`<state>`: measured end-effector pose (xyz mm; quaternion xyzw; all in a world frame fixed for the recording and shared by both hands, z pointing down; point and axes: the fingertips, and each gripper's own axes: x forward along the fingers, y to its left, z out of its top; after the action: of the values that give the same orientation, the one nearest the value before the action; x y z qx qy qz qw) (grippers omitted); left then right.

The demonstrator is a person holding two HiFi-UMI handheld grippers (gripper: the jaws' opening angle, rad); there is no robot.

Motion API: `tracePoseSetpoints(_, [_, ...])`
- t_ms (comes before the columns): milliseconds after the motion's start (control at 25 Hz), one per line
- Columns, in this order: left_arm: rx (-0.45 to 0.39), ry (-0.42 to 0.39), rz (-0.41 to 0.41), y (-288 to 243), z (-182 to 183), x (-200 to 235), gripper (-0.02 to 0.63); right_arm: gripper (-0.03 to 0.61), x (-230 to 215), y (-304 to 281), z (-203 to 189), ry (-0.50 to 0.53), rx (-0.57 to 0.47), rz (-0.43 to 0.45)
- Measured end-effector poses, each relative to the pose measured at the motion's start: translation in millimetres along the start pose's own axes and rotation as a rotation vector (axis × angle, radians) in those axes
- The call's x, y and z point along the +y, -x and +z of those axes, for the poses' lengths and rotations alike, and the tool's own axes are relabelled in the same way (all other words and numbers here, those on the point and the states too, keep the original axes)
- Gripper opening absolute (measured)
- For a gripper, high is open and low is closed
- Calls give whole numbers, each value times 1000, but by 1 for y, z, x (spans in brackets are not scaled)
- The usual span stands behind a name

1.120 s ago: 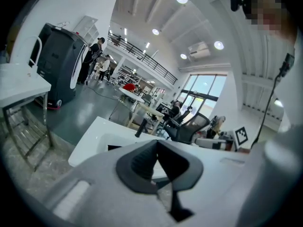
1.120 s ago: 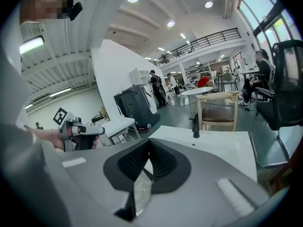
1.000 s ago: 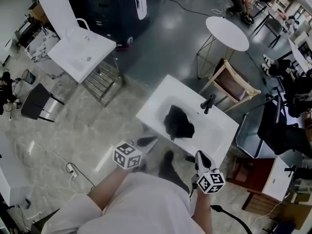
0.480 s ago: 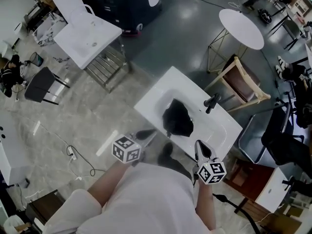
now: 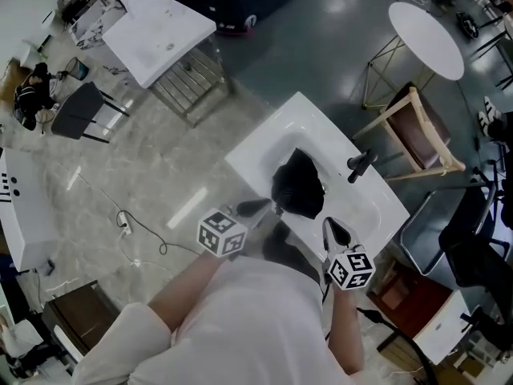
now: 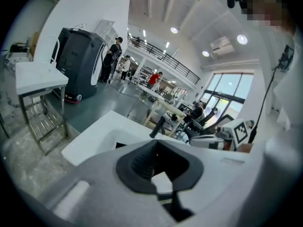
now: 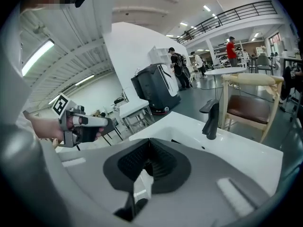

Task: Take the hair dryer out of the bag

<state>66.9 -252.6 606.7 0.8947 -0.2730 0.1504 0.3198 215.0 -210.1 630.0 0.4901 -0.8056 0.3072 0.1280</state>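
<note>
Head view shows a floppy black cloth bag (image 5: 298, 187) lying in the bowl of a white sink (image 5: 258, 155), next to a black tap (image 5: 361, 165). I cannot see the hair dryer; I think it is inside that bag. The bag lies just ahead of both tools and looks longer going away from me. My left gripper (image 5: 258, 208) is nearer, its tip just beside the bag's edge. My right gripper (image 5: 334, 231) is near the sink's front rim. Both pairs of jaws are pressed together, holding nothing.

Bag (image 5: 298, 188) in sink (image 5: 264, 144), faucet (image 5: 361, 165) right of it, chair (image 5: 418, 133) beyond
</note>
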Motion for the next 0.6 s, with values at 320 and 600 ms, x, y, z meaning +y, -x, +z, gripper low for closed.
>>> tracePoseSetpoints(320, [58, -14, 55, -51, -22, 18, -2, 6, -23, -31, -19, 27, 71, 80])
tracePoseSetpoints(600, [169, -3, 85, -93, -56, 33, 44, 24, -45, -53, -37, 26, 123, 116])
